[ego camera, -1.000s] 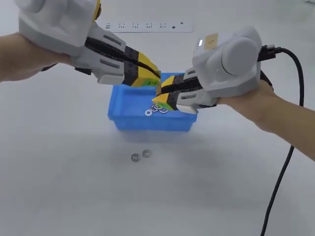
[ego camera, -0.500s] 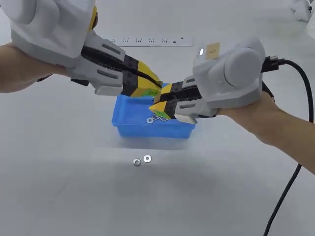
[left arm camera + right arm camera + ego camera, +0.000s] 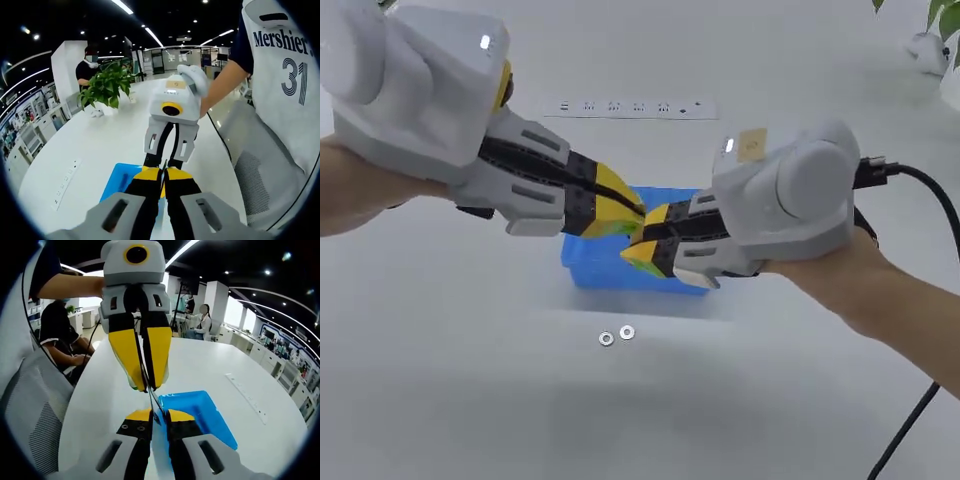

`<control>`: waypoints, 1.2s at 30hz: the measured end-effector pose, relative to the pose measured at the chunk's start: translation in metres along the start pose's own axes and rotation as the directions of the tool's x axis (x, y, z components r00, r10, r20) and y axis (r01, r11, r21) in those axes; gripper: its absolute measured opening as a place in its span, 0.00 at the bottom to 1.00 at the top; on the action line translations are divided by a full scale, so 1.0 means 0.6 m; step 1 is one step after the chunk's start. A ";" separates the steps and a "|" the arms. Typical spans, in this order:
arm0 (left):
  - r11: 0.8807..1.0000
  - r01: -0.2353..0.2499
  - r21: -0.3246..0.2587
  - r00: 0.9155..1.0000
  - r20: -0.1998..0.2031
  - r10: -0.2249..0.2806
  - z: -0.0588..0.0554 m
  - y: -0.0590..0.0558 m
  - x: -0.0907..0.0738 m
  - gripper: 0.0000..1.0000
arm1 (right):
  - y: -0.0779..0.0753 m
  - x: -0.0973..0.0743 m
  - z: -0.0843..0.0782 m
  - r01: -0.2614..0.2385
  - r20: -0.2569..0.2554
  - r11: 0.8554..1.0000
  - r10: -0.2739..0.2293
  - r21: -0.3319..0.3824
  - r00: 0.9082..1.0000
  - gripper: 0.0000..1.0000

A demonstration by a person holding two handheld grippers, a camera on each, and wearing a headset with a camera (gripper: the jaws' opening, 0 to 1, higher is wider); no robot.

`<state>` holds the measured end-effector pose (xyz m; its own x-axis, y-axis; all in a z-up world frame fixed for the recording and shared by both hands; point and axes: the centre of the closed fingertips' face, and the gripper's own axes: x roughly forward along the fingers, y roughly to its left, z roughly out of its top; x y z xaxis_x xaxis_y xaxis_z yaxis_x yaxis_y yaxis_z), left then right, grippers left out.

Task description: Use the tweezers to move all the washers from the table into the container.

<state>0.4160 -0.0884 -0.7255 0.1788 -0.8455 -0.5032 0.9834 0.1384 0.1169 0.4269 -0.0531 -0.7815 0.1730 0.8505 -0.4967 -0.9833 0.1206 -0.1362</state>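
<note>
Washers (image 3: 617,335) lie clear of left gripper (image 3: 636,213) and right gripper (image 3: 634,252) clamping tweezers (image 3: 152,399)

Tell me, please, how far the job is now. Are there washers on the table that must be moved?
Not finished. Done: unclear. The left gripper and right gripper, both shut on the tweezers, hide the inside of the blue container. In hand: no washer that I can see. Left: two washers lie on the table in front of the container.
</note>
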 end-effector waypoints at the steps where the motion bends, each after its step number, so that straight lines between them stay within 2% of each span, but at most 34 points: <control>1: 1.000 0.000 0.001 1.000 0.002 0.000 0.000 -0.004 0.000 0.06 | 0.003 0.000 -0.001 -0.001 0.000 1.000 0.001 0.000 1.000 0.12; 5: 1.000 0.006 -0.015 1.000 0.006 -0.006 0.007 -0.035 0.008 0.06 | 0.023 0.000 -0.007 -0.021 -0.007 1.000 0.021 0.001 1.000 0.12; 14: 0.997 0.020 -0.068 1.000 0.013 -0.019 -0.012 -0.070 0.010 0.06 | 0.061 0.004 -0.029 -0.057 -0.024 0.998 0.058 0.027 0.998 0.12; 18: 0.996 0.026 -0.085 1.000 0.015 -0.025 -0.021 -0.079 0.011 0.06 | 0.073 0.009 -0.038 -0.070 -0.035 0.997 0.071 0.032 0.997 0.12; 26: 0.994 0.025 -0.109 1.000 0.018 -0.023 -0.034 -0.082 0.007 0.06 | 0.079 0.017 -0.045 -0.082 -0.046 0.996 0.084 0.035 0.995 0.12; 36: 0.989 0.030 -0.145 0.999 0.022 -0.027 -0.049 -0.075 0.016 0.07 | 0.073 0.027 -0.062 -0.082 -0.063 0.996 0.085 0.038 0.994 0.12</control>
<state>0.3745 -0.0875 -0.7610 0.1515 -0.8603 -0.4868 0.9822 0.1862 -0.0233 0.3884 -0.0533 -0.8274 0.0924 0.8238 -0.5594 -0.9956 0.0694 -0.0623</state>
